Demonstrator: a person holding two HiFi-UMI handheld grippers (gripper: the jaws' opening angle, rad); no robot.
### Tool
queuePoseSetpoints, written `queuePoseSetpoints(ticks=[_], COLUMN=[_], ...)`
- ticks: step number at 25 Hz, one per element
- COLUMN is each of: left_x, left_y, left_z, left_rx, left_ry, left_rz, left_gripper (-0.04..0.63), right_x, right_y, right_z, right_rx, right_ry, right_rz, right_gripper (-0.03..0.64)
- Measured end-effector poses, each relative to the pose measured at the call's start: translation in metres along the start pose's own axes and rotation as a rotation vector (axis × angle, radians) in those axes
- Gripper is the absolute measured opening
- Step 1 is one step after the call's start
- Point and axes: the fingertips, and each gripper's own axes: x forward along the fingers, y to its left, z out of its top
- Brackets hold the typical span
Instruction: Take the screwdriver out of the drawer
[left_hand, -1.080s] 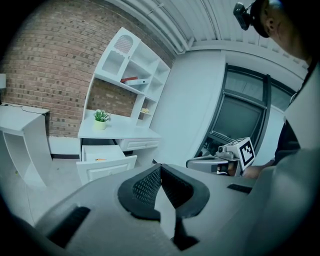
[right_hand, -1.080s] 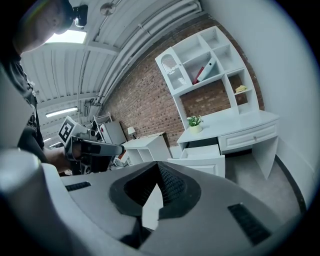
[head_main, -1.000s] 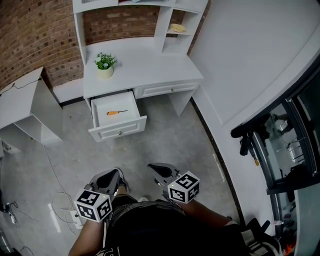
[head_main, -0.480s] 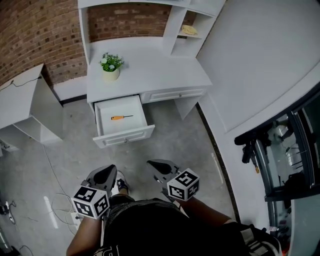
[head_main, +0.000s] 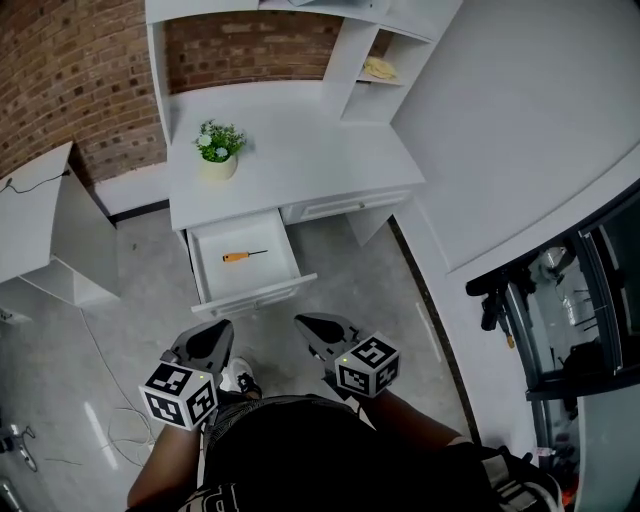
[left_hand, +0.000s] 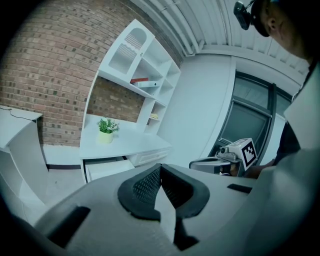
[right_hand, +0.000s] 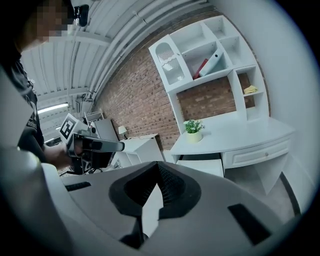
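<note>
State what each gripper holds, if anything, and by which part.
Nothing is held. The left gripper and right gripper each have jaws shut together, empty; the screwdriver lies untouched in the open drawer.

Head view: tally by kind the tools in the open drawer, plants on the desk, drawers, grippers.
Screwdriver: 1
Potted plant: 1
Drawers: 2, open drawer, closed drawer
Grippers: 2, left gripper, right gripper
Total: 6

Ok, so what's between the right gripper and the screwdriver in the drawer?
In the head view, only the front panel of the open drawer and a strip of bare grey floor separate the right gripper from the screwdriver.
</note>
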Motion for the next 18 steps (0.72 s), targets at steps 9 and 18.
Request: queuePoseSetpoints(ticks=[9, 18], left_x=[0.013, 0.019], left_y=[0.06, 0.103], left_z=[0.035, 0.047], left_rx=[0.041, 0.027], left_ry=[-0.004, -0.01], left_rz=[-0.032, -0.067], left_gripper=[0.018, 0.018], right_x=[0.057, 0.094], right_y=[-0.008, -0.009], right_z=[0.035, 0.044], right_rx=[-0.006, 0.005], right_ry=[-0.025, 0.012], right_rz=[-0.041, -0.078], right_gripper=[0.003, 0.004])
